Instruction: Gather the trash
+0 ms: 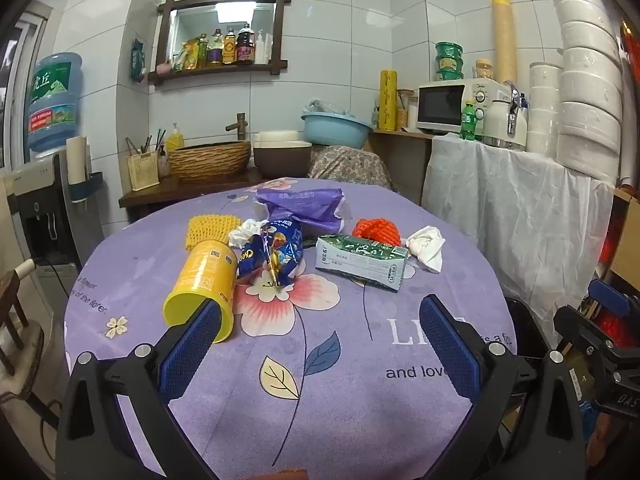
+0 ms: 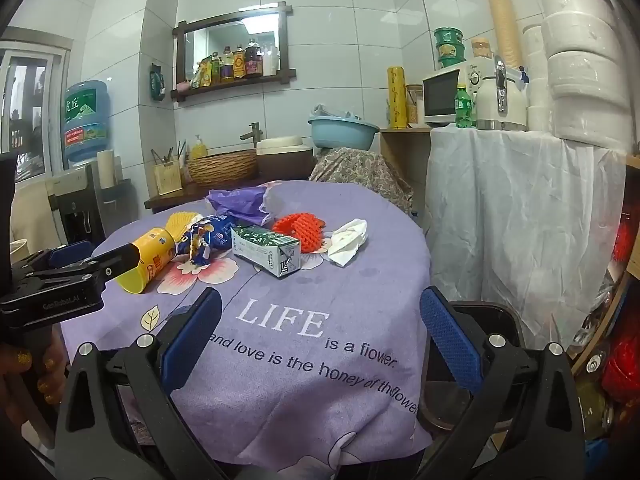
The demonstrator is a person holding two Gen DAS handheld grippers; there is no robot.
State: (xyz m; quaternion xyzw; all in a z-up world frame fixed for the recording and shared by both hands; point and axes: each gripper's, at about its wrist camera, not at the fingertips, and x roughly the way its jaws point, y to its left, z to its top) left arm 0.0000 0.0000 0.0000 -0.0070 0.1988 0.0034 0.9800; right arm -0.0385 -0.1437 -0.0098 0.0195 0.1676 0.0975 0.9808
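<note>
Yellow can (image 1: 201, 280), green carton (image 1: 362, 256), two tissues (image 1: 426, 245)

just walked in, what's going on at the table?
A person holds a two-finger gripper in each hand over a round table with a purple cloth strewn with trash. Both the left gripper and the right gripper are open and empty; nothing has been picked up yet. Lying on the cloth: a tipped yellow can, a blue snack wrapper, a green-and-white carton, a crumpled tissue, an orange foam net and a purple bag. A dark bin sits beside the table, on the right.
</note>
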